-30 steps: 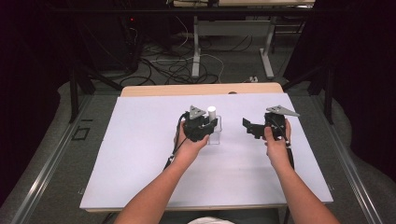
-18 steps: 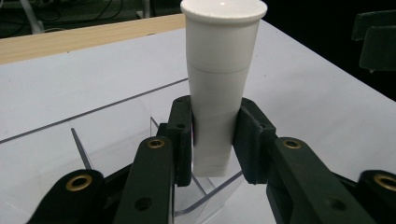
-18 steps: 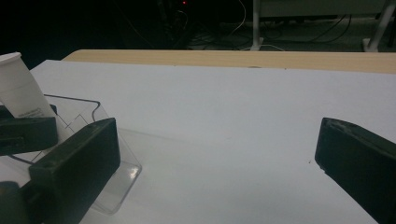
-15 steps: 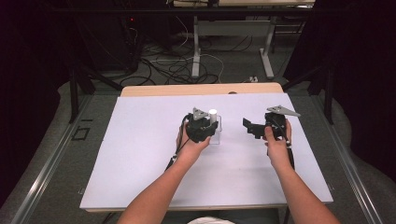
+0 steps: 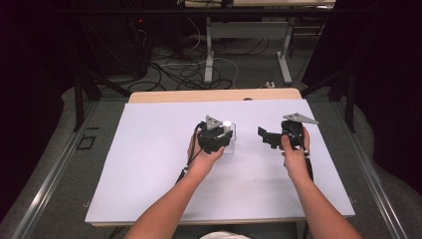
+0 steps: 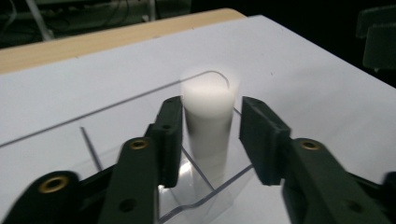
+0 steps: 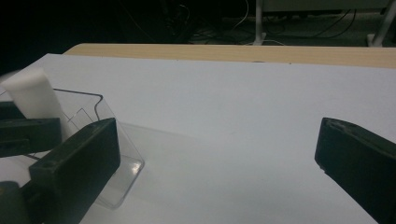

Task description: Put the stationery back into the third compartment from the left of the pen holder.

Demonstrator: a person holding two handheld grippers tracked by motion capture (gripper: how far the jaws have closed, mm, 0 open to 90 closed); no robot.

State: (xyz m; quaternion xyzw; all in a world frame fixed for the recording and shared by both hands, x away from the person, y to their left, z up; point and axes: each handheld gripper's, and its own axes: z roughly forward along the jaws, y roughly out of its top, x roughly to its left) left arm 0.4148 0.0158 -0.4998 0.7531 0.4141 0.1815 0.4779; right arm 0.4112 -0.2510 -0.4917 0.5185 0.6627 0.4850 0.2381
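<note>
A white cylinder (image 6: 208, 121) stands upright in a clear plastic holder (image 6: 205, 205) on the white table top. My left gripper (image 6: 210, 135) has its jaws either side of the cylinder. They have just been opening: a gap shows at the right pad (image 6: 261, 140), so they are open with the cylinder between them. In the high view the left gripper (image 5: 225, 134) is at the table's middle, beside the cylinder (image 5: 227, 124). My right gripper (image 5: 266, 137) hovers to the right, wide open and holding nothing. The right gripper view shows the cylinder (image 7: 32, 95) and the holder (image 7: 126, 163) at the left.
A white sheet (image 5: 149, 164) covers the table, with a wooden strip (image 5: 214, 95) along its far edge. Cables and table legs (image 5: 209, 59) lie on the dark floor beyond. A metal rail (image 5: 54, 164) runs along the left side.
The top of the white cylinder sits slightly lower against the left gripper than a second ago. Both hands have kept their places.
</note>
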